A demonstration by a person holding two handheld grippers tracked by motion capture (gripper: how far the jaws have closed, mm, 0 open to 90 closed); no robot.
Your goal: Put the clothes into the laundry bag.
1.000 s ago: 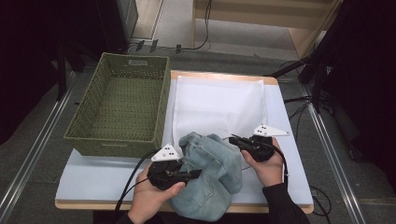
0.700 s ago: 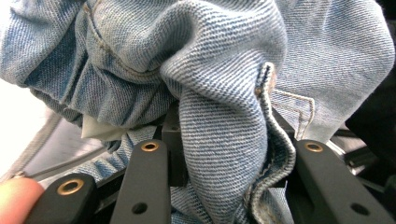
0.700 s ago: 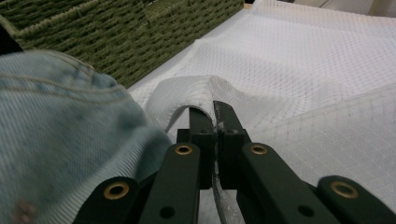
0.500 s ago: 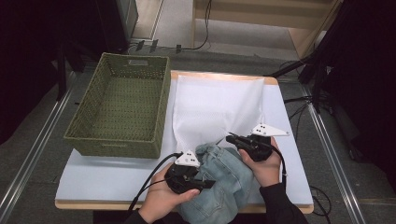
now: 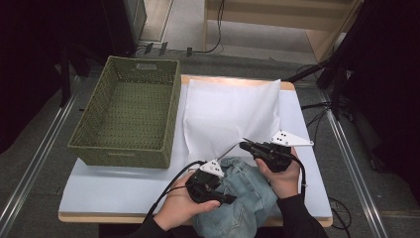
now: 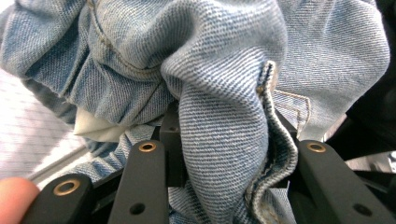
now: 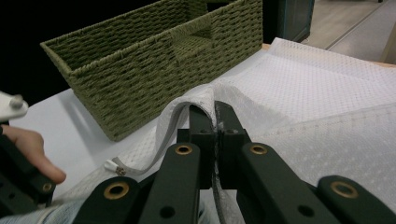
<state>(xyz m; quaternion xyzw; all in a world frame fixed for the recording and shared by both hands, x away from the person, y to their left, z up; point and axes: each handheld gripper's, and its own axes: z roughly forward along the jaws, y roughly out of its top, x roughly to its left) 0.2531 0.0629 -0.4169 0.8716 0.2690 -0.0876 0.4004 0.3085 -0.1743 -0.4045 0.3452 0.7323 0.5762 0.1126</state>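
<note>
1. Right at the near edge of the table (image 5: pixel 119 191), the denim garment (image 5: pixel 247 198) lies bunched up, and it seems to be the thing being handled; it sits well to the right of the green woven basket (image 5: pixel 126 116) and nearer the person.
2. Over it, the left gripper (image 6: pixel 224 154) has a thick fold of the denim wedged between its jaws, pinching a seamed edge.
3. Just beyond the denim, the right gripper (image 7: pixel 215 128) has its jaws pressed together on an edge of the white mesh bag (image 5: pixel 230 111), lifting it off the table.
4. Judging from this, the denim is going into the bag. To do it well, I'd keep the pinched mesh edge raised so the mouth gapes, and feed the bundle in low without letting the fold slip.
5. Farthest off stands the basket, empty.
6. No brand, label or writing is legible; a pale tag under the denim looks blank.
</note>
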